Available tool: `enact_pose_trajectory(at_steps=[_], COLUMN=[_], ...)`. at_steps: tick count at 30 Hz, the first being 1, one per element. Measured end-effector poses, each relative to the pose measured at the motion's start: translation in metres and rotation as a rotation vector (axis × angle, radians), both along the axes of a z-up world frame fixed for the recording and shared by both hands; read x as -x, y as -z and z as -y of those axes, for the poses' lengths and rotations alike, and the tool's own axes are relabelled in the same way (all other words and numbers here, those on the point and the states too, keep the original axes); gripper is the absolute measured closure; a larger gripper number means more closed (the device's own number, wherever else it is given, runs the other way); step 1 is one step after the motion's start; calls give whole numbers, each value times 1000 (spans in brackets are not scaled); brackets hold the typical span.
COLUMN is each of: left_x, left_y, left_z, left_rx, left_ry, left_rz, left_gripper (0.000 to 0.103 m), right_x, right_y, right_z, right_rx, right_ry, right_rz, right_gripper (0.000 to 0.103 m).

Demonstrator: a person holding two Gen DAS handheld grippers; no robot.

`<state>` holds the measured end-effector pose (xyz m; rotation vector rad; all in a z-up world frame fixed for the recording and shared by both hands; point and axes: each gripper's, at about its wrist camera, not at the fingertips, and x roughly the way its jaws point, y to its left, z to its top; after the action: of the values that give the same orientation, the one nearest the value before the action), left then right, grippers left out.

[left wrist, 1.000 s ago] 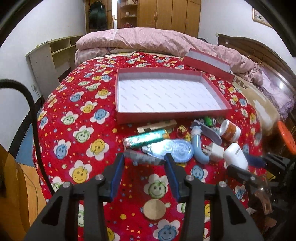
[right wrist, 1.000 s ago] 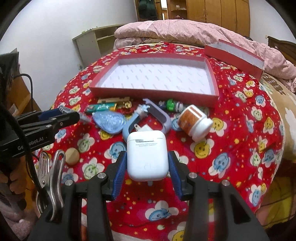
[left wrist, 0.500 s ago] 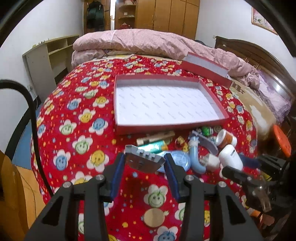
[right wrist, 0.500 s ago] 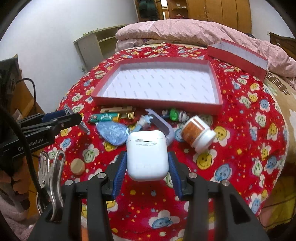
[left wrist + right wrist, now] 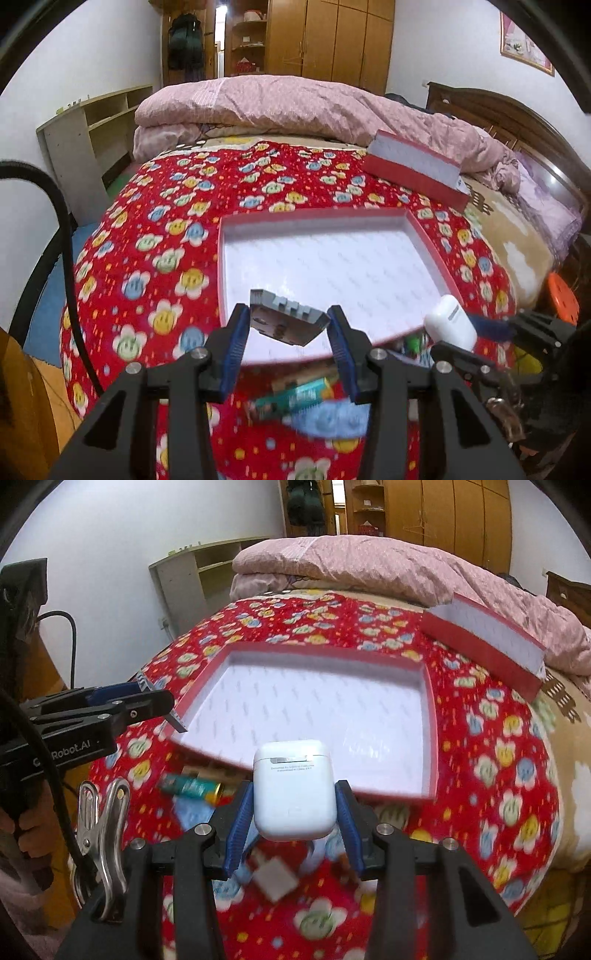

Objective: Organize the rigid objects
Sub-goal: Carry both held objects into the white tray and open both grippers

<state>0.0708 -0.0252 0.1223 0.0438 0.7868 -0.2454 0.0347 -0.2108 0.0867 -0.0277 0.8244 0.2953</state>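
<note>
Grey comb [image 5: 286,320] & white earbud case [image 5: 293,788], both gripped above red tray [image 5: 430,738]

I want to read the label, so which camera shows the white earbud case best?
The right wrist view: the white earbud case sits centred, print facing the camera. The left wrist view catches it only sideways at the right edge.

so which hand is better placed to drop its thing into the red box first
Probably left. The left gripper holds the grey block already over the white floor of the red box. The right gripper holds the white case just at the near edge.
</note>
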Motion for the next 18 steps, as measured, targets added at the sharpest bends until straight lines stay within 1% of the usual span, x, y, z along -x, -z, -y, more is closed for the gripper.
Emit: enact_pose_trajectory(at_steps=[7, 11, 18], left_x=[-40, -63, -98], left_y=[4, 14, 37], left_z=[16, 24, 35], left_rx=[-16, -16, -36], left_ry=[6, 2, 4], left_rz=[-20, -38, -74], left_gripper=[57, 57, 57], right_x=[-47, -68, -100], right_y=[-1, 3, 14], right_z=[9, 16, 21], right_rx=[-3, -20, -16], right_ry=[33, 58, 76], right_rz=[-25, -44, -61], right_gripper=[58, 58, 58])
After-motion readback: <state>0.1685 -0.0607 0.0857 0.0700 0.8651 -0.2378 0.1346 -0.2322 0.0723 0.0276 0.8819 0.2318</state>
